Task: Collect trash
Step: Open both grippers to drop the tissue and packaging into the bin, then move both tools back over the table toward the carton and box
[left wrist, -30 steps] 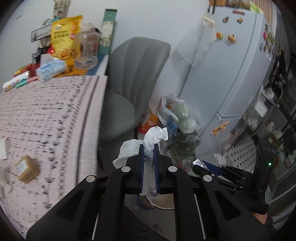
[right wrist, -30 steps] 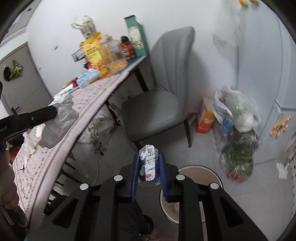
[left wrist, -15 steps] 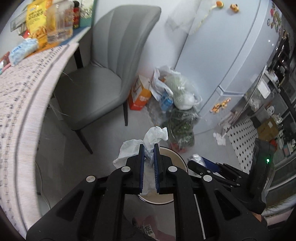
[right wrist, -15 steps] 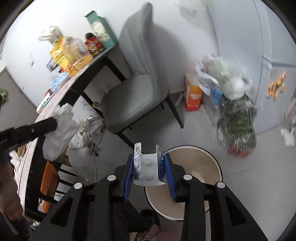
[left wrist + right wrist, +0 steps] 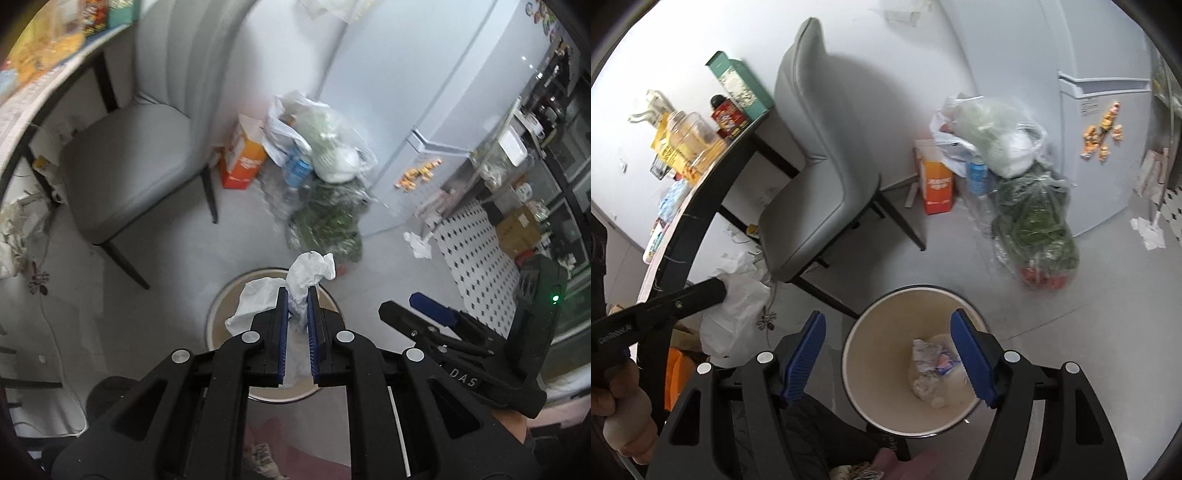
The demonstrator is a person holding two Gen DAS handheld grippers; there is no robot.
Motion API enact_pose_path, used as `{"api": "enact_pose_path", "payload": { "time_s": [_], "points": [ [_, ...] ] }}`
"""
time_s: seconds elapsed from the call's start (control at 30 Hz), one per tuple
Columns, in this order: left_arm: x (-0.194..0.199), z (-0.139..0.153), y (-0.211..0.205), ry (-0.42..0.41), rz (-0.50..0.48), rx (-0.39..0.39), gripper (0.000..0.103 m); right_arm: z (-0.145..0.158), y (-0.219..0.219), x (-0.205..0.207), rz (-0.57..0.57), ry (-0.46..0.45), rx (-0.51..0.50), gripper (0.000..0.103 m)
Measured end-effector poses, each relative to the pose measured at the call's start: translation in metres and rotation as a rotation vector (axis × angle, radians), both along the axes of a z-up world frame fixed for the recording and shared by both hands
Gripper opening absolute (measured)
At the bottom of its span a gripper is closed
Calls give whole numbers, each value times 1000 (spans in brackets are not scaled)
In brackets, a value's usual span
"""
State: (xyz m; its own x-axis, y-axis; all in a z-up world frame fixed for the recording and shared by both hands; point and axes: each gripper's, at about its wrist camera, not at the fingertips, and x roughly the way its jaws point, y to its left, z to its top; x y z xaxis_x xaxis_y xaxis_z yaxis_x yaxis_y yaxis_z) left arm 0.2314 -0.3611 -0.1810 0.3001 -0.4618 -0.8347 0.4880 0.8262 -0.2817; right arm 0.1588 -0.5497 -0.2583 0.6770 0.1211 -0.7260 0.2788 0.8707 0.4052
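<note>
My left gripper [image 5: 297, 291] is shut on a crumpled white tissue [image 5: 312, 271] and hangs over the round cream trash bin [image 5: 221, 306] on the floor. In the right wrist view the same gripper [image 5: 716, 288] comes in from the left with the tissue [image 5: 738, 314] bulging beyond its tips. My right gripper [image 5: 887, 315] is above the bin [image 5: 857, 325]; its jaws are opening wide with nothing between them. A crushed white and blue carton [image 5: 932, 360] lies at the bin's bottom among other scraps. The right gripper [image 5: 410, 304] also shows at the right of the left wrist view.
A grey chair [image 5: 820, 184] stands left of the bin beside the dark-edged table [image 5: 701, 206]. Plastic bags of rubbish [image 5: 1030, 218] and an orange box [image 5: 936, 184] lean by the pale fridge [image 5: 1108, 147]. Crumpled paper [image 5: 417, 245] lies on the floor at the right.
Both grippers came down from table height to just over the bin. The right jaws opened and the carton dropped into the bin. The left gripper kept its hold on the tissue.
</note>
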Motion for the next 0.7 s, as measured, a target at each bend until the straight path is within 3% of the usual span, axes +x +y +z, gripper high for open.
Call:
{"api": "enact_pose_path", "payload": {
  "time_s": [0.07,0.13,0.17,0.43,0.7],
  "points": [
    [0,-4,-4,16,-3,-14,17,2,-7,-6,-17,7,-7,70],
    [3,-7,-2,62,20,-50,62,3,-12,-12,-31,12,-21,70],
    [4,-4,4,69,46,-88,67,3,-14,-15,-40,13,-25,70],
    [5,25,43,-20,129,-88,87,0,4,-12,-37,42,-13,71],
    [2,55,100,-103,239,-104,91,30,54,3,8,2,-61,82]
  ]
}}
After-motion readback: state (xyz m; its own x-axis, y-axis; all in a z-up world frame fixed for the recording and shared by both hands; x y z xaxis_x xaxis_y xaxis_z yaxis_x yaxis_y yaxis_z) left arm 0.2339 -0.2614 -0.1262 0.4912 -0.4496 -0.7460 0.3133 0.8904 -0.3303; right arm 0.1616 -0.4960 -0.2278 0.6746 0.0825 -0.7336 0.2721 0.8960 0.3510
